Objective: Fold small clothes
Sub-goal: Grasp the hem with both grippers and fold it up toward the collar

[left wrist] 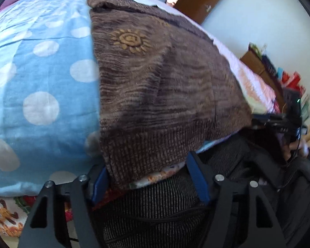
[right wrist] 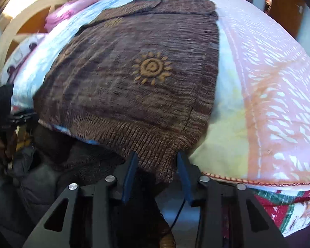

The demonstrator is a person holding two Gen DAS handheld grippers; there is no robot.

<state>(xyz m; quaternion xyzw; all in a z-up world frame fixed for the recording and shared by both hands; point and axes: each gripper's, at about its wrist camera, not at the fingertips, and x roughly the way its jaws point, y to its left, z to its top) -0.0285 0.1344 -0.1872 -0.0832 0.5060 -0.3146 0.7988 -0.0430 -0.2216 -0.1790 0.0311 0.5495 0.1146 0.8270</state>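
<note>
Bed with dotted blue blanket (left wrist: 41, 82), brown sweater (left wrist: 155, 93) hem between both spread grippers (left wrist: 148, 177) (right wrist: 157, 163), unpinched.

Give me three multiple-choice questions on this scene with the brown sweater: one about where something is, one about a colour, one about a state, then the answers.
1. Where does the sweater lie?
A. on a bed
B. on a chair
C. on the floor

2. What colour is the sun motif?
A. white
B. orange-tan
C. green

3. How do the right gripper's jaws stand at the hem?
A. far from the hem
B. either side of the hem corner, apart
C. shut on a sleeve

Answers:
1 A, the sweater is spread over bedding, the dotted blue blanket beside it.
2 B, the motif shows orange-tan on brown knit.
3 B, blue fingers flank the hem corner with gaps showing.
</note>
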